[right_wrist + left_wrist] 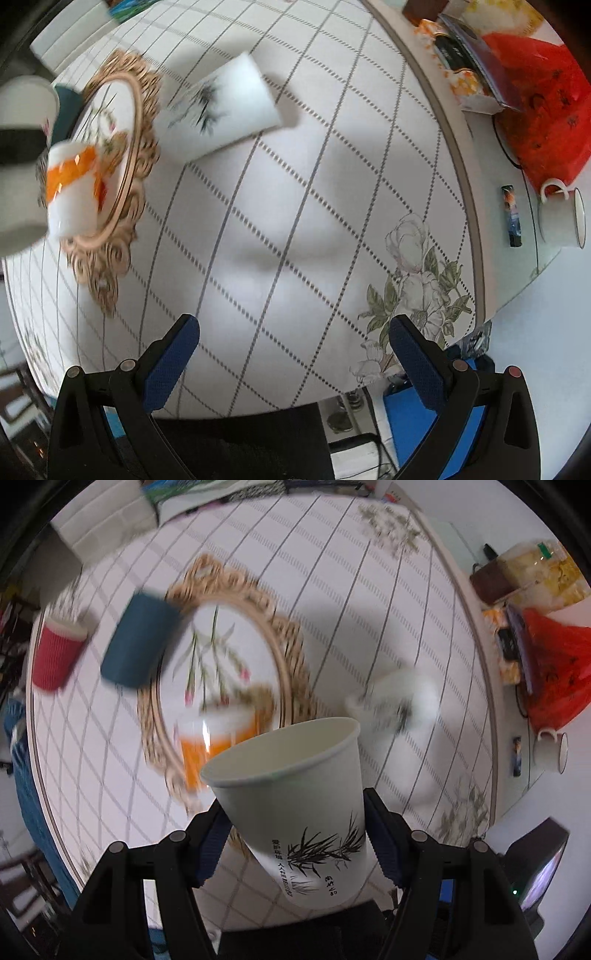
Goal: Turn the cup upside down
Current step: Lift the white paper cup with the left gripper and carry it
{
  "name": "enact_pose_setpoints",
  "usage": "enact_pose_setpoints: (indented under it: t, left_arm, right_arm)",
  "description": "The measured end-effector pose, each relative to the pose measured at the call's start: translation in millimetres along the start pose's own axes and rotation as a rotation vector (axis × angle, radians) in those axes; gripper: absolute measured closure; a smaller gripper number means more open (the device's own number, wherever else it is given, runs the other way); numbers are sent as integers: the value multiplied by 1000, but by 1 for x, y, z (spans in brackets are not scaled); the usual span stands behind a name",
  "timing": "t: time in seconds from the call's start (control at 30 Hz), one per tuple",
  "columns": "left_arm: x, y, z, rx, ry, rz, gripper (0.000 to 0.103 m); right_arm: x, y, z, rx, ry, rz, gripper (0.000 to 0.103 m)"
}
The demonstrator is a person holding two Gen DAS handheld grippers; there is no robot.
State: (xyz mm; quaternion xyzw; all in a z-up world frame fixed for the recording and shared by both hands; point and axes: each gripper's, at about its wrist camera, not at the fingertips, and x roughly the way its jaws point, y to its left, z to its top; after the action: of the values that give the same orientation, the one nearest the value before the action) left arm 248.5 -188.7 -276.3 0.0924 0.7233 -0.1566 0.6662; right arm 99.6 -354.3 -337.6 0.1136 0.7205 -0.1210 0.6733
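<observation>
The left gripper pinches a white paper cup low on its wall, one blue pad pressed to each side; the cup is held above the counter, mouth open and turned away from the camera, bamboo print facing the lens. The right gripper hangs over a bare stretch of the checked cloth, its jaws spread wide with nothing between them. Beyond the held cup, an orange-and-white cup stands mouth down on a gilt-framed oval tray with a flower design; in the right view this same cup sits at the tray's near end. To the right of the tray, apart from it, a second bamboo-print cup stands mouth down on the cloth, blurred. A blue cup stands at the tray's far left edge, and a red ribbed cup lies further left near the counter's rim. Off the cloth to the right are a white mug on its side, a small dark case, and a red plastic bag behind them.
</observation>
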Motion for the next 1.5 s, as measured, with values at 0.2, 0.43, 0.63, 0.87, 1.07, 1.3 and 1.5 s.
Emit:
enact_pose_setpoints:
  t: [0.2, 0.43, 0.63, 0.87, 1.07, 1.3, 1.5]
  left_arm:
    - [41, 6, -51, -78, 76, -3, 37]
    - [92, 4, -76, -140, 137, 5, 37]
    - [119, 2, -86, -167, 174, 20, 36]
    - [131, -8, -86, -166, 168, 28, 37]
    - [138, -13, -86, -161, 180, 12, 36]
    - [139, -36, -79, -134, 176, 20, 17]
    - [137, -47, -69, -132, 172, 19, 16]
  right_arm:
    - [15, 4, -25, -80, 25, 12, 0]
    - [35, 9, -45, -157, 57, 33, 0]
    - [47, 6, -49, -184, 80, 34, 0]
    - [58, 10, -49, -199, 94, 24, 0]
    - [55, 5, -40, -162, 93, 22, 0]
    - [58, -2, -36, -144, 95, 15, 0]
    - [55, -1, -31, -134, 95, 16, 0]
